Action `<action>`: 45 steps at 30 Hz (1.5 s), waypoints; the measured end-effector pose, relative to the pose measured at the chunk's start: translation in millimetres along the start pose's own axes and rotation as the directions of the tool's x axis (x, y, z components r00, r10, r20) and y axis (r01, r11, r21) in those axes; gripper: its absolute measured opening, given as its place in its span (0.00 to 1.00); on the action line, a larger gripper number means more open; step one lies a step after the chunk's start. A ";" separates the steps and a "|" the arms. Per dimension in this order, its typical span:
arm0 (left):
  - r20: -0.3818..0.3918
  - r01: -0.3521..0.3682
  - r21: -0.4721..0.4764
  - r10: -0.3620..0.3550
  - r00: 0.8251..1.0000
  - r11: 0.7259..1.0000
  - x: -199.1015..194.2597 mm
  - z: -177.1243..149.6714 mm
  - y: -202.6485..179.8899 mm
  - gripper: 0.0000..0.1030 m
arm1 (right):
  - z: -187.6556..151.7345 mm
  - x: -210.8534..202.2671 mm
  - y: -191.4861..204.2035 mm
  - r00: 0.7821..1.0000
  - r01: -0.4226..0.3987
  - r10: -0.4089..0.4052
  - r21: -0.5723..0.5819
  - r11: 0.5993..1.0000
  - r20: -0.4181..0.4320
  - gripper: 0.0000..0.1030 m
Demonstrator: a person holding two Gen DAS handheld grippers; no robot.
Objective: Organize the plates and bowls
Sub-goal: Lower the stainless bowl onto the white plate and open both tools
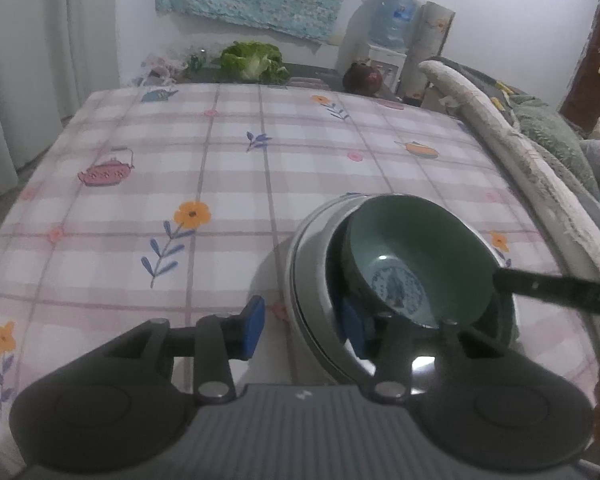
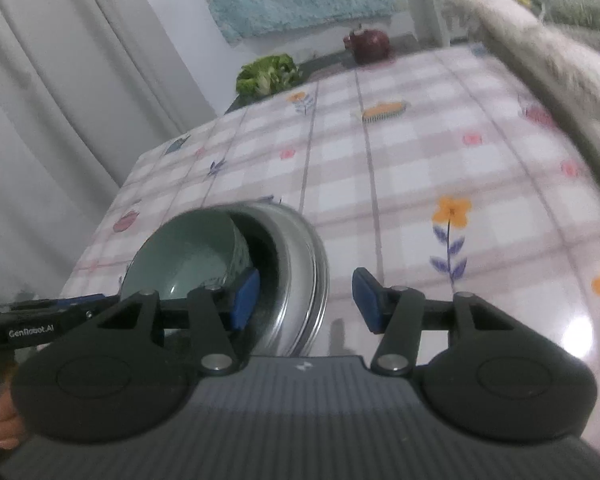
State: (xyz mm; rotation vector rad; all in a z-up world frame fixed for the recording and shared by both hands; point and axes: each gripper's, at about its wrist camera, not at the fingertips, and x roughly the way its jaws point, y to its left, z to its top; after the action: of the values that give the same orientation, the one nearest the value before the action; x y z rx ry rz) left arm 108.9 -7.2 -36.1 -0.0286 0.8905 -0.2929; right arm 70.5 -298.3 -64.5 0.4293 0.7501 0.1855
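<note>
A green bowl [image 1: 412, 256] with a blue motif inside leans tilted in a stack of metal plates [image 1: 304, 264] on the checked tablecloth [image 1: 180, 160]. My left gripper [image 1: 304, 324] is open and straddles the stack's near rim, its right finger inside the dish next to the bowl. My right gripper [image 2: 306, 300] is open and straddles the stack's rim [image 2: 300, 264] from the other side, its left finger [image 2: 244, 300] beside the green bowl [image 2: 180, 256]. One of its fingers [image 1: 556, 284] shows in the left wrist view, reaching over the bowl's edge.
A cabbage [image 1: 256, 60] and a dark red pot [image 1: 362, 78] stand behind the table's far edge. A water bottle [image 1: 392, 16] stands at the back right. A padded chair back [image 1: 520, 168] runs along the right. Curtains [image 2: 40, 100] hang on the left.
</note>
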 end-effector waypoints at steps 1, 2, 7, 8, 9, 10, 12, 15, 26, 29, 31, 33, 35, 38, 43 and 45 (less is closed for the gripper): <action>-0.003 0.011 0.001 -0.011 1.000 1.000 0.3 -1.4 -0.3 0.44 | -3.8 0.6 0.0 1.000 -0.010 0.010 0.007 1.000 -0.009 0.50; -0.009 0.023 0.000 -0.023 1.000 1.000 1.1 -3.3 -0.8 0.44 | -7.2 1.5 -0.5 1.000 -0.022 0.022 0.019 1.000 -0.019 0.50; -0.048 0.083 -0.051 -0.085 0.995 0.995 9.3 -7.5 3.4 0.47 | -22.9 8.8 -4.6 0.994 -0.083 0.090 0.109 0.991 -0.061 0.50; -0.053 0.088 -0.062 -0.092 0.994 0.994 11.2 -7.5 4.8 0.47 | -24.9 11.3 -6.0 0.993 -0.091 0.100 0.129 0.987 -0.068 0.50; -0.056 0.093 -0.070 -0.097 0.994 0.993 11.7 -7.6 5.8 0.47 | -26.5 13.7 -7.0 0.991 -0.098 0.109 0.145 0.985 -0.074 0.50; -0.058 0.100 -0.077 -0.104 0.993 0.992 11.6 -7.6 6.9 0.47 | -27.2 16.1 -7.7 0.990 -0.104 0.117 0.159 0.982 -0.078 0.48; -0.057 0.114 -0.086 -0.119 0.991 0.990 10.4 -7.8 9.1 0.46 | -28.9 18.8 -8.1 0.988 -0.115 0.130 0.178 0.977 -0.077 0.44; -0.054 0.141 -0.093 -0.146 0.988 0.986 8.5 -9.8 12.7 0.46 | -29.4 19.4 -4.6 0.990 -0.110 0.123 0.165 0.980 -0.070 0.41; -0.055 0.171 -0.140 -0.180 0.982 0.975 20.2 -11.3 16.8 0.46 | -30.3 19.8 -4.6 0.992 -0.102 0.113 0.165 0.981 -0.055 0.40; -0.056 0.163 -0.131 -0.171 0.984 0.978 22.2 -9.4 16.0 0.46 | -29.1 19.8 -5.9 0.992 -0.100 0.110 0.167 0.981 -0.053 0.39; -0.055 0.159 -0.130 -0.167 0.984 0.979 25.3 -5.6 14.5 0.46 | -25.8 21.9 -6.8 0.993 -0.096 0.106 0.170 0.981 -0.050 0.39; -0.052 0.157 -0.132 -0.165 0.985 0.979 29.0 -0.9 13.0 0.46 | -22.2 25.1 -9.3 0.994 -0.094 0.103 0.179 0.979 -0.044 0.39; -0.048 0.157 -0.132 -0.164 0.985 0.979 34.0 4.9 11.7 0.47 | -17.2 28.7 -11.8 0.994 -0.090 0.099 0.188 0.978 -0.037 0.38; -0.051 0.153 -0.133 -0.161 0.986 0.979 38.2 10.9 10.4 0.47 | -11.0 32.7 -13.8 0.995 -0.081 0.089 0.193 0.978 -0.035 0.38; -0.039 0.098 -0.080 -0.101 0.994 0.992 34.1 8.5 4.3 0.64 | -9.7 26.0 -12.8 0.998 -0.055 0.060 0.181 0.982 -0.025 0.49; -0.028 0.083 -0.061 -0.084 0.996 0.995 29.6 5.3 3.7 0.65 | -10.8 18.2 -12.0 0.999 -0.028 0.030 0.160 0.987 -0.011 0.59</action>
State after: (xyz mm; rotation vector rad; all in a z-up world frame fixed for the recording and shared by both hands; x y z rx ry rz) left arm 131.4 -11.9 -55.9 -0.1177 0.9297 -0.3452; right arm 76.2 -300.0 -88.1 0.5921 0.7746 0.1565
